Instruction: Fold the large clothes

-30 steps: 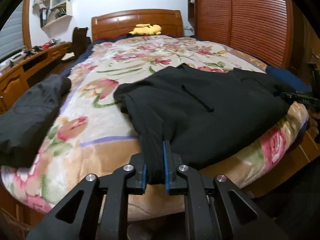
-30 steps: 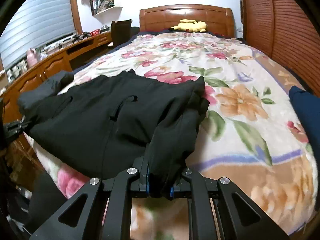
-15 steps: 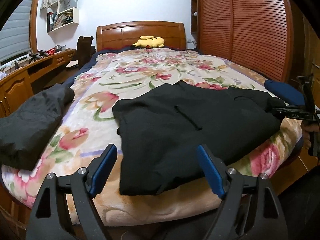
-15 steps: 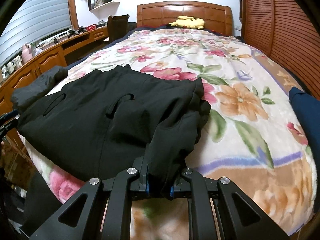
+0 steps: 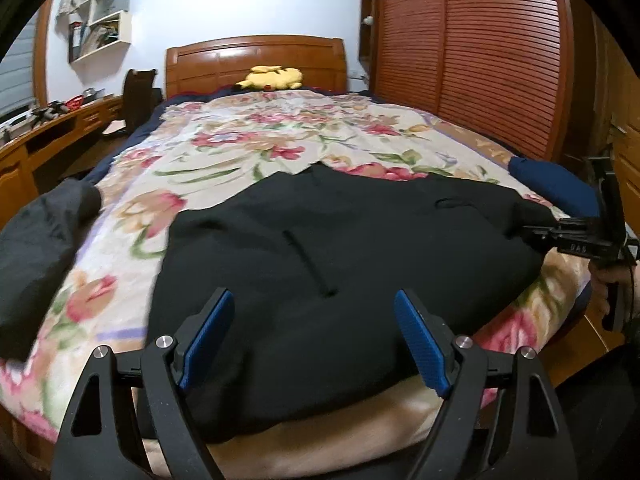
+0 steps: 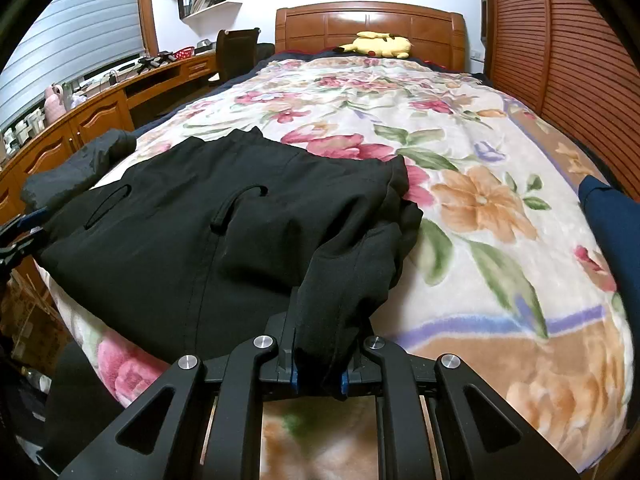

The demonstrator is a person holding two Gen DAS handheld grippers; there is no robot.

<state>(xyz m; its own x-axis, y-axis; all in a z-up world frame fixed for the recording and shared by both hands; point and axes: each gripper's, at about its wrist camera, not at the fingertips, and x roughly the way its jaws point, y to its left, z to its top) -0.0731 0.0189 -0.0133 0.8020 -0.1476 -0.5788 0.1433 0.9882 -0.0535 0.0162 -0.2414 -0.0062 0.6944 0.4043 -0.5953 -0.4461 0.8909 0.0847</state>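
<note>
Lettering unreadable; left tongs [image 5: 314,336] gape empty, right tongs [image 6: 319,374] pinch black garment [image 6: 208,232].

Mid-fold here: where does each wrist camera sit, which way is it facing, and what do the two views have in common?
Left wrist: at the bed's foot, facing the headboard; own left gripper, jaws open above the black garment; right gripper and its hand at right.
Right wrist: same end, further right, facing the headboard; own gripper, jaws shut on a bunched garment edge.
Shared: garment, floral blanket, yellow plush toy, dark bundle.
</note>
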